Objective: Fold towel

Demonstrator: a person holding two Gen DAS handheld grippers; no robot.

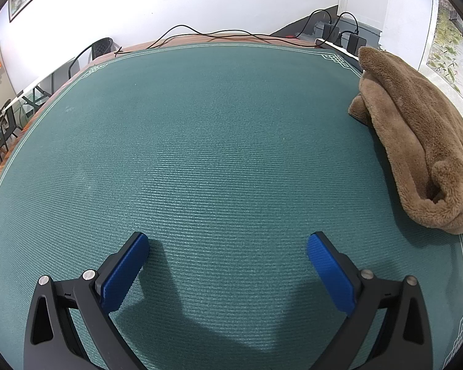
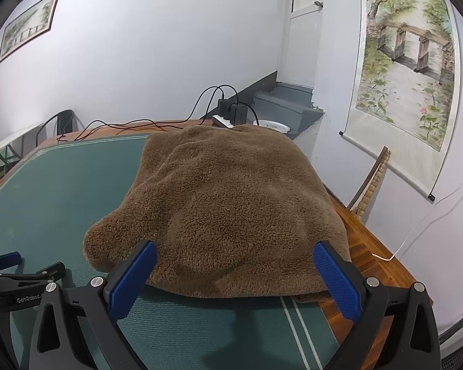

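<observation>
Towel (image 2: 225,212): brown, fleecy, lying in a rumpled, loosely bunched heap; fills the centre of my right wrist view, and shows at the right edge of my left wrist view (image 1: 416,141).
Towel position: on the green mat (image 1: 200,141), over its right-hand border; near edge in the lower right of the right wrist view laps off the mat onto the wooden table (image 2: 367,256).
My right gripper (image 2: 234,262): jaws spread wide, holding nothing; blue pads (image 2: 132,280) sit either side of the towel's near edge, low in the frame. Contact with the cloth: cannot tell.
My left gripper (image 1: 228,256): jaws spread wide, empty; over bare mat at the bottom of the left wrist view, well apart from the towel.
Left gripper, seen from the right wrist view: at the lower left edge (image 2: 24,271), beside the towel heap, not touching it.
Background: black cables (image 2: 145,125) and chargers (image 2: 234,111) along the table's far edge; hanging scroll painting (image 2: 407,58) at upper right; framed picture (image 2: 27,24) at upper left.
</observation>
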